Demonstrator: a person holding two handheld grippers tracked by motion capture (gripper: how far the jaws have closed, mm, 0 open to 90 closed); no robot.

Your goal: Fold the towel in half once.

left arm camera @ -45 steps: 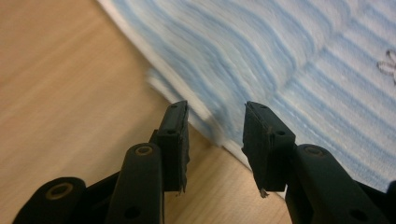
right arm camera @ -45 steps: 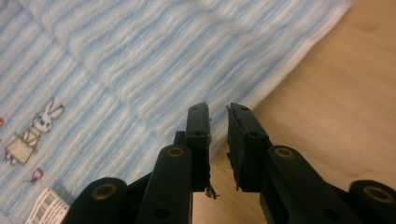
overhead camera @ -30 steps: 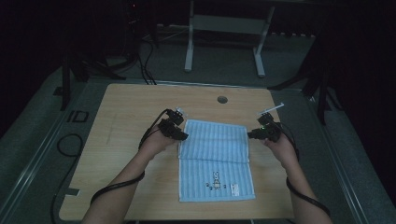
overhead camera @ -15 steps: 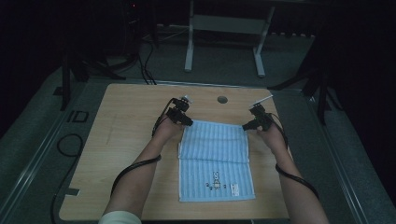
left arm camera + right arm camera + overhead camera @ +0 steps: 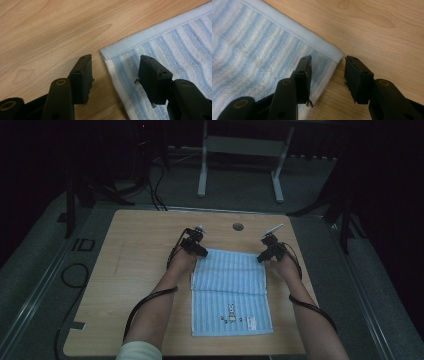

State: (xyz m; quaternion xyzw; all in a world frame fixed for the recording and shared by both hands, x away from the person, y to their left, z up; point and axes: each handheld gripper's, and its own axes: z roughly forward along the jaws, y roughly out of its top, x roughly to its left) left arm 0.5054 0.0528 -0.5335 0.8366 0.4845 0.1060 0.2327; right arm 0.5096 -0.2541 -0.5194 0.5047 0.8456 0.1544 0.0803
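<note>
Lying flat on the wooden surface (image 5: 130,270), the blue striped towel (image 5: 230,285) is folded, with its far corners under the two claws. The left claw (image 5: 199,251) straddles the far left corner, its jaws just opening, one over the cloth and one over the wood. The right claw (image 5: 263,255) stands parted likewise around the far right corner, gripping nothing.

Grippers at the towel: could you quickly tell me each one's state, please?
Left gripper: open, straddling the towel's far-left corner, jaws just opening.
Right gripper: open, straddling its far-right corner.
</note>
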